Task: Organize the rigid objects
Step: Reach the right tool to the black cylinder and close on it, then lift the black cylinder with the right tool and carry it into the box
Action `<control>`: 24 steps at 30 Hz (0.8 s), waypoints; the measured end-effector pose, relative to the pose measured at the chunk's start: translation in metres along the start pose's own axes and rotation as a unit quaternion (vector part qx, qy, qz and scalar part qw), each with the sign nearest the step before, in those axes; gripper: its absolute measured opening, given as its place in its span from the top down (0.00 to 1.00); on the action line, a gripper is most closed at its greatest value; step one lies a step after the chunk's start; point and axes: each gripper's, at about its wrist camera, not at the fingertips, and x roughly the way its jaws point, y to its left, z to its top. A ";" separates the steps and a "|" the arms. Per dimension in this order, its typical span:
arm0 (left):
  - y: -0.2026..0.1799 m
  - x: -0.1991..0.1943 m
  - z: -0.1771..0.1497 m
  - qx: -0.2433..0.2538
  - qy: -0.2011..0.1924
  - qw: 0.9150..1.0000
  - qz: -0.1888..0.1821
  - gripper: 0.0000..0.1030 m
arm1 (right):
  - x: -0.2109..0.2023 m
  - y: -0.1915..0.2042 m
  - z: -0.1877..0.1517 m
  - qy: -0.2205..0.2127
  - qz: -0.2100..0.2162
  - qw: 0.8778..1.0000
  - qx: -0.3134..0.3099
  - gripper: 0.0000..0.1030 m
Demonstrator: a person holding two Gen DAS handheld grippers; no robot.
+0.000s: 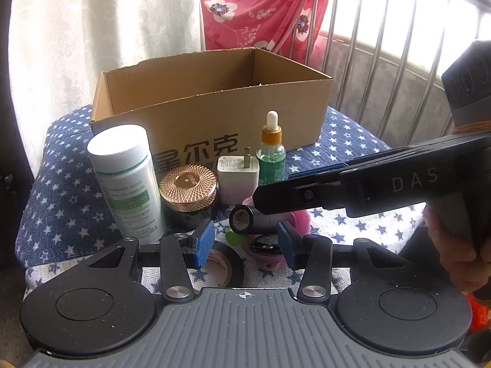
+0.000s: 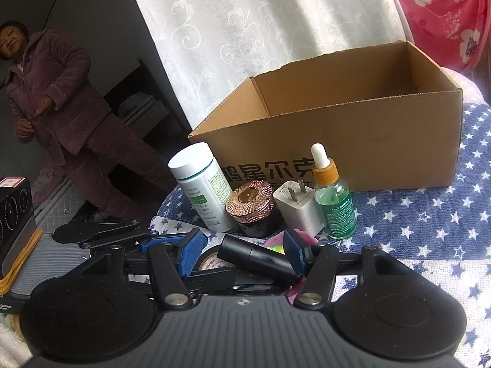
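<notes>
A row stands before the open cardboard box point(image 1: 214, 113) point(image 2: 368, 141): a white bottle point(image 1: 129, 181) point(image 2: 202, 187), a rose-gold lidded jar point(image 1: 187, 188) point(image 2: 250, 201), a white charger plug point(image 1: 237, 181) point(image 2: 296, 208) and a green dropper bottle point(image 1: 271, 153) point(image 2: 334, 202). In front lie a black cylinder point(image 1: 245, 219) point(image 2: 254, 254), a black tape roll point(image 1: 221, 263) and a pink item point(image 1: 299, 217). My left gripper point(image 1: 245, 243) is open above the tape roll. My right gripper point(image 2: 242, 251) point(image 1: 273, 187) is open around the cylinder, which reaches only its right pad.
Everything rests on a blue star-patterned cloth point(image 1: 61, 184) point(image 2: 429, 214). A metal railing point(image 1: 399, 46) runs behind on the right, with white and pink curtains at the back. A person in purple padded clothes point(image 2: 52, 101) stands at the left, near a black device point(image 2: 12, 214).
</notes>
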 end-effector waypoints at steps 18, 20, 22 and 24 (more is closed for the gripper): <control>0.004 0.013 0.008 0.010 0.002 1.000 -0.011 0.71 | 0.014 -0.041 -0.005 0.010 0.044 0.994 0.101 0.59; 0.002 0.014 0.010 0.014 0.001 1.000 -0.009 0.71 | 0.014 -0.044 -0.006 0.008 0.048 0.993 0.105 0.59; 0.001 0.016 0.011 0.017 -0.002 1.000 -0.009 0.71 | 0.015 -0.047 -0.005 0.006 0.054 0.992 0.110 0.59; 0.001 0.017 0.013 0.018 -0.006 1.000 -0.011 0.71 | 0.014 -0.049 -0.004 0.002 0.060 0.992 0.112 0.59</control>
